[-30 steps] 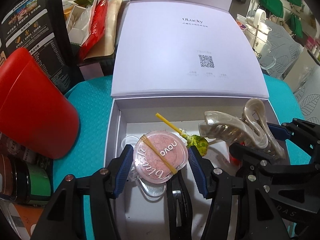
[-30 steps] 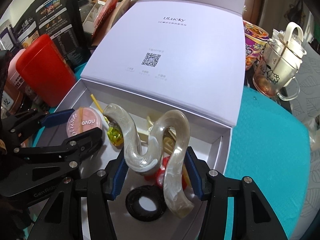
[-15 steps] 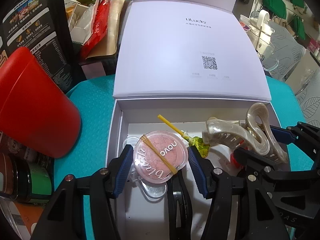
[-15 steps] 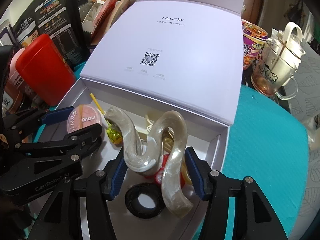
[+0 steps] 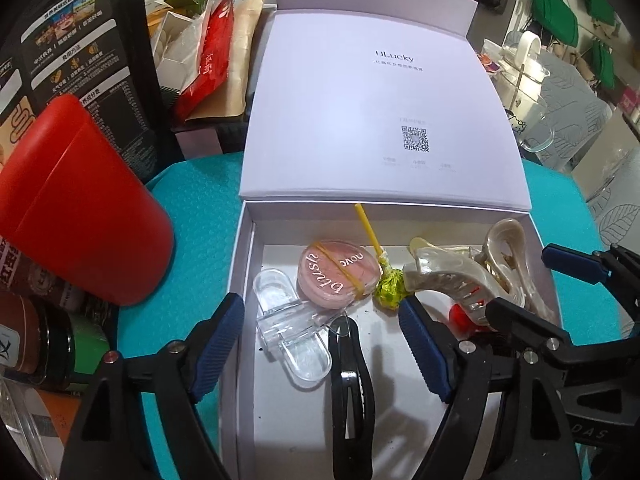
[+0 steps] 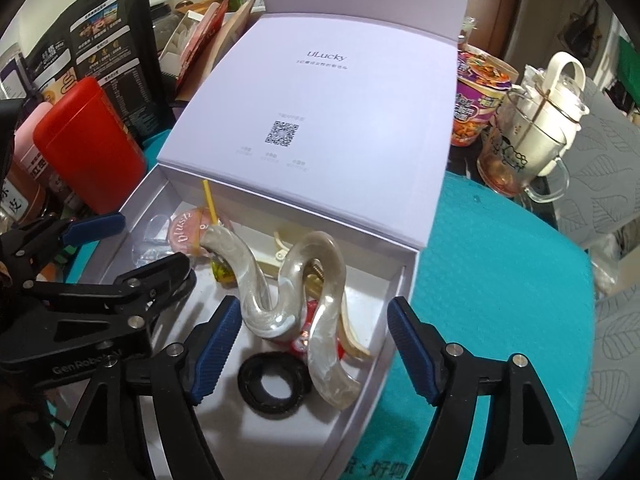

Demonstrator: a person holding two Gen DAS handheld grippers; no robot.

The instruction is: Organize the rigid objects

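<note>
Both grippers hung over the open white cardboard box on the teal mat, its lid folded back behind it. The left gripper had its jaws opening, its blue pads clear of everything; the round pink blush compact with a yellow rubber band lay on the box floor just ahead of them, beside a clear plastic hair clip, a black hair clip and a green-wrapped lollipop on a yellow stick. The right gripper was opening too, and the pearly cream wavy claw clip stood between its pads, leaning on a small heap of red and cream pieces next to a black hair ring; whether the left pad touched the clip's curve could not be told, but no squeeze showed. The step in hand looked like a double release into the box, so doing it well would mean letting the jaws spread fully before lifting, then drawing each gripper straight up and back along its own line, so that no pad snagged the clip's curve or nudged the compact. The tall claw clip seemed the likelier to tip as its support went, and the right hand would do best to wait until it settled. A red plastic canister close to the box's left wall left little room for a sideways exit there.
</note>
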